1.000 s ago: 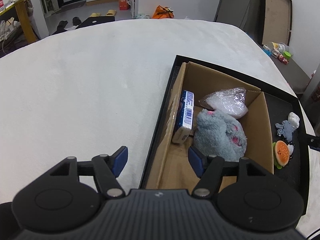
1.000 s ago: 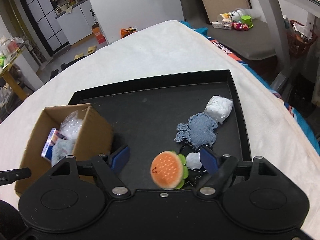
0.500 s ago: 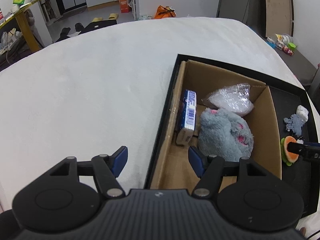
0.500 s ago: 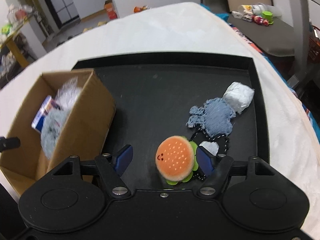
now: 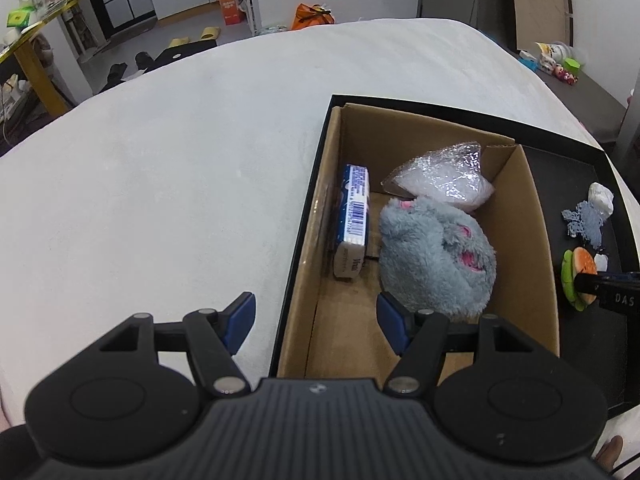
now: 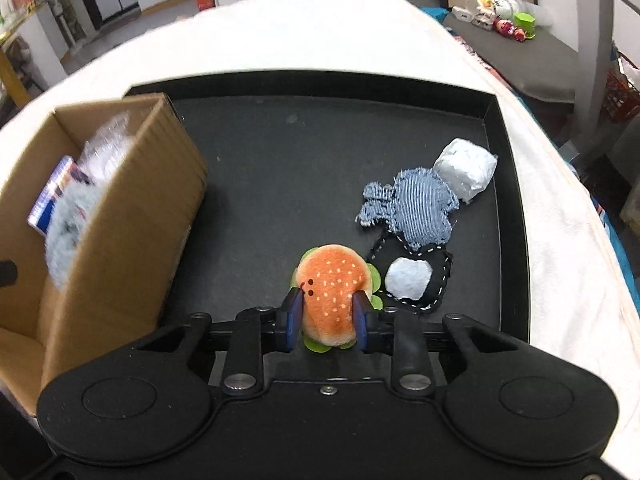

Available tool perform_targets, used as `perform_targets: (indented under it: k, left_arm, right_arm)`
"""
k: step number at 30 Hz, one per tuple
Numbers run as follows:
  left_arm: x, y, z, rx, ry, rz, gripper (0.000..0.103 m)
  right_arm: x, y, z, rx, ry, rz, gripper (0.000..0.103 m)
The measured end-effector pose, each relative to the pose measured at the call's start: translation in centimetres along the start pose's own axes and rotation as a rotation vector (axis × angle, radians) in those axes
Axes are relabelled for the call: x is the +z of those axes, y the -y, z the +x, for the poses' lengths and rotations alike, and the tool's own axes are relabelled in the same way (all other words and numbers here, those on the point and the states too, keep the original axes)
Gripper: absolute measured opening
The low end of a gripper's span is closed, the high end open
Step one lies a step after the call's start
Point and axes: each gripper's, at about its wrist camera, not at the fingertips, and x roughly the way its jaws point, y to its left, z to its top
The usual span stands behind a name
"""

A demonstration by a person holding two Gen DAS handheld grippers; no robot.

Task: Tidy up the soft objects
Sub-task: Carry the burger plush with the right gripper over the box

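Observation:
My right gripper [image 6: 327,320] is shut on a plush hamburger [image 6: 332,284] on the black tray [image 6: 508,184]; the burger also shows in the left wrist view [image 5: 580,276]. Beside it lie a black-and-white patch [image 6: 412,278], a denim plush [image 6: 416,208] and a white soft block [image 6: 466,168]. A cardboard box [image 5: 532,240] on the tray's left holds a grey plush [image 5: 436,256], a bubble-wrap bag [image 5: 440,176] and a blue-white carton [image 5: 354,220]. My left gripper [image 5: 316,320] is open and empty over the box's near left corner.
The tray sits on a white padded table [image 5: 160,168]. The table's right edge [image 6: 580,220] drops to a low grey bench with toys [image 6: 508,24]. Room furniture stands far behind.
My right gripper has moved forward and closed its fingers on the hamburger plush. My left gripper has stayed open and shifted slightly over the box.

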Motion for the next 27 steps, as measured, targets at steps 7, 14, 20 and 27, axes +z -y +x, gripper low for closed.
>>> perform_targets:
  k: [7,14,20,27]
  left_arm:
    - [-0.3,0.5,0.0,0.004,-0.007,0.013,0.065]
    - [-0.4,0.7,-0.3,0.017,-0.001,0.014,0.065]
    - [-0.5,0.6,-0.6,0.026,0.002,0.025,0.065]
    - [-0.4,-0.4,-1.2,0.018,0.018,0.011,0.065]
  right_arm:
    - [0.2,0.2,-2.2,0.022,0.064,0.031,0.026]
    - [0.5,0.8,-4.4,0.052,0.144,0.069,0.026]
    - [0.3,-0.1,-5.6,0.077,0.202,0.114,0.026]
    - [0.5,-1.7,-7.3,0.104,0.276,0.124,0.026]
